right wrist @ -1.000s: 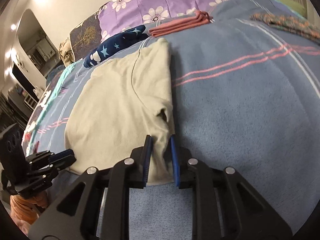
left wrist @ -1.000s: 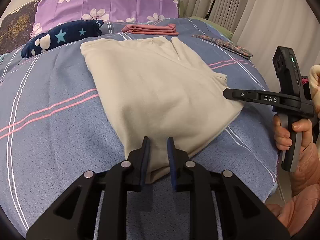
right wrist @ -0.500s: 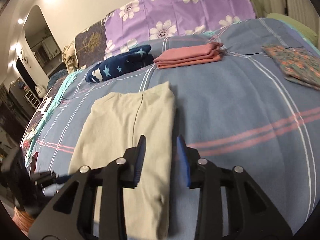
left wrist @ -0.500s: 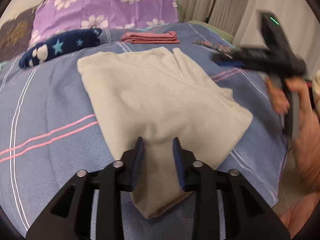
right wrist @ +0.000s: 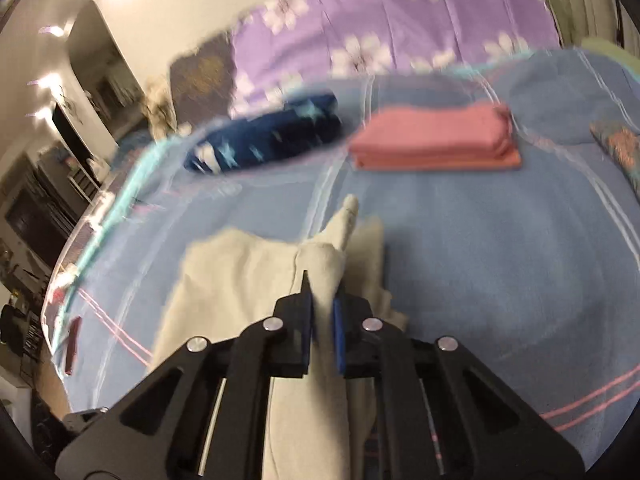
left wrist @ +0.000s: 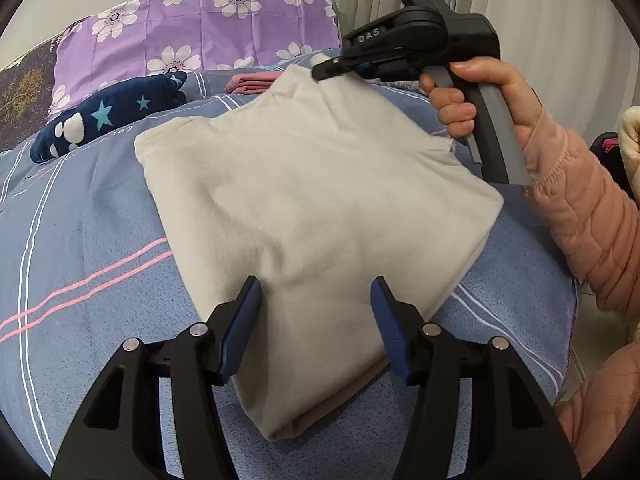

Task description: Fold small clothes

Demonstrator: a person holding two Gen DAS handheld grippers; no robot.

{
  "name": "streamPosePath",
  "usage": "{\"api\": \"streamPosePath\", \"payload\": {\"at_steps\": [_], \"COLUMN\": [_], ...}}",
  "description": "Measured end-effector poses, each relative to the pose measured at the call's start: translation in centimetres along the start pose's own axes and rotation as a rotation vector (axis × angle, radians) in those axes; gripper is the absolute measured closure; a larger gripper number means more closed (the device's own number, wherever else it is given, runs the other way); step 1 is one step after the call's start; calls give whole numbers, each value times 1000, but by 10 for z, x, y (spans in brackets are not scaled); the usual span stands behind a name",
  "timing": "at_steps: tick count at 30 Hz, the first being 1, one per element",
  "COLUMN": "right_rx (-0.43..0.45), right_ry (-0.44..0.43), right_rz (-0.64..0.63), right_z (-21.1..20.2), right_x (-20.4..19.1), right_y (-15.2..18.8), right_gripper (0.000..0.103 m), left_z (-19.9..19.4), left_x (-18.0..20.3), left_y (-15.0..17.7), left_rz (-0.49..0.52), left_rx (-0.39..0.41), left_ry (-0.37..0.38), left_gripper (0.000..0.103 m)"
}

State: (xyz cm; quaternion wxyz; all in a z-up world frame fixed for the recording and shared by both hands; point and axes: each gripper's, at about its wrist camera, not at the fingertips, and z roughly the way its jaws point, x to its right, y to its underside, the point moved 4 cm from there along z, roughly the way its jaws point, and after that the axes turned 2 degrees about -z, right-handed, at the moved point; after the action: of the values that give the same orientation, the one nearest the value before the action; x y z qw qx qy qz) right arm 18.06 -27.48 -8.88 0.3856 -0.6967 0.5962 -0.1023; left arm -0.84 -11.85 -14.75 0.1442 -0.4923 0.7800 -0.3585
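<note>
A cream garment (left wrist: pixel 312 216) lies folded on the blue striped bed (left wrist: pixel 80 248). My left gripper (left wrist: pixel 316 320) is open, its jaws either side of the garment's near end, which lies between them on the bed. My right gripper (right wrist: pixel 322 316) is shut on the garment's far corner (right wrist: pixel 324 264) and holds it lifted off the bed. It also shows in the left wrist view (left wrist: pixel 324 70), pinching that raised corner at the garment's far right. The right wrist view is blurred.
A folded pink cloth (right wrist: pixel 436 140) and a navy star-patterned garment (right wrist: pixel 264 140) lie further back on the bed. A patterned cloth (right wrist: pixel 620 148) lies at the right. A purple floral pillow (left wrist: pixel 196 28) stands at the head. Curtains (left wrist: pixel 560 20) hang on the right.
My left gripper opened wide and let go of the garment's near end. My right gripper swung to the far corner, shut on it and lifted it.
</note>
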Motion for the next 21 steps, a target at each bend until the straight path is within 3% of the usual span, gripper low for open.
{"api": "streamPosePath", "payload": {"at_steps": [3, 5, 7, 9, 11, 14, 15, 16, 18, 21], "right_rx": [-134, -93, -24, 42, 66, 31, -2, -47, -134, -83], "right_ry": [73, 51, 87, 127, 66, -45, -45, -4, 94, 75], "right_rz": [73, 92, 59, -3, -48, -125, -149, -171, -181, -192], "right_z": [36, 29, 11, -11, -30, -36, -32, -22, 5, 14], "right_x": [32, 34, 26, 13, -5, -31, -35, -33, -19, -14], "right_y": [20, 21, 14, 8, 9, 21, 30, 41, 59, 69], "right_gripper": [90, 89, 80, 80, 80, 80, 80, 80, 63, 62], "left_z": [0, 0, 0, 0, 1, 0, 0, 0, -1, -3], "left_x": [1, 3, 4, 5, 7, 6, 6, 6, 6, 5], "left_y": [1, 1, 2, 2, 2, 2, 2, 2, 2, 2], "left_rz": [3, 12, 15, 21, 24, 18, 14, 12, 6, -15], "left_rx": [1, -2, -3, -6, -5, -3, -3, -3, -2, 0], "left_ry": [-9, -19, -25, -34, -41, -42, -42, -43, -43, -33], "left_gripper": [45, 45, 45, 45, 44, 44, 44, 44, 44, 44]}}
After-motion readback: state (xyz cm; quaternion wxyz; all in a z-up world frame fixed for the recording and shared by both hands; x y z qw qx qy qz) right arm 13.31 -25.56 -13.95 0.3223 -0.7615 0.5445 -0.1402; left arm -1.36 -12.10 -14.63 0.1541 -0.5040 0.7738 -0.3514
